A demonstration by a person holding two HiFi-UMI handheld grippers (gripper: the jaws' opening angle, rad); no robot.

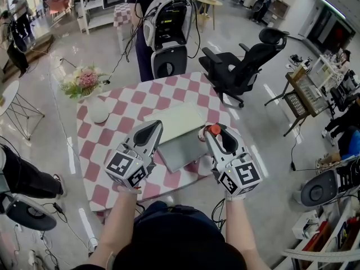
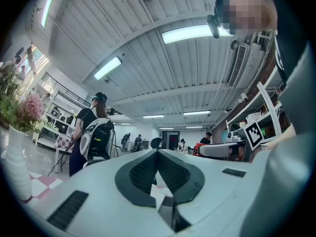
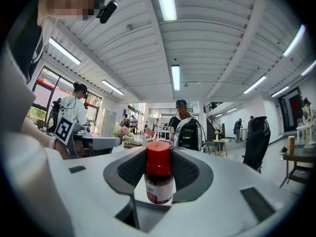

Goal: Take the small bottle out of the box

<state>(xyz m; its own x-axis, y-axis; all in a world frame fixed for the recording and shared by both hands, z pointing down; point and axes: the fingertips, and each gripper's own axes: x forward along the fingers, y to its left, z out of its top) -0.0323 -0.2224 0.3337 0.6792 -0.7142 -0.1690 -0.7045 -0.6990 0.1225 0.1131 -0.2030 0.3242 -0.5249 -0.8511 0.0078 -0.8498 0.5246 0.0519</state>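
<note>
The small bottle (image 3: 159,179) has a red cap, a dark body and a white label. My right gripper (image 3: 159,158) is shut on it, holding it upright in the air. In the head view the bottle's red cap (image 1: 213,130) shows at the tip of the right gripper (image 1: 217,136), just above the right edge of the grey box (image 1: 179,152). The box's pale lid (image 1: 175,121) lies open behind it. My left gripper (image 1: 151,131) hovers at the box's left edge. In the left gripper view its jaws (image 2: 157,154) meet at the tips with nothing between them.
The box rests on a table with a pink and white checked cloth (image 1: 112,151). A white vase (image 1: 99,112) with flowers (image 1: 83,81) stands at the table's far left. Behind the table a person wears a backpack rig (image 1: 167,35). A black office chair (image 1: 247,66) stands to the right.
</note>
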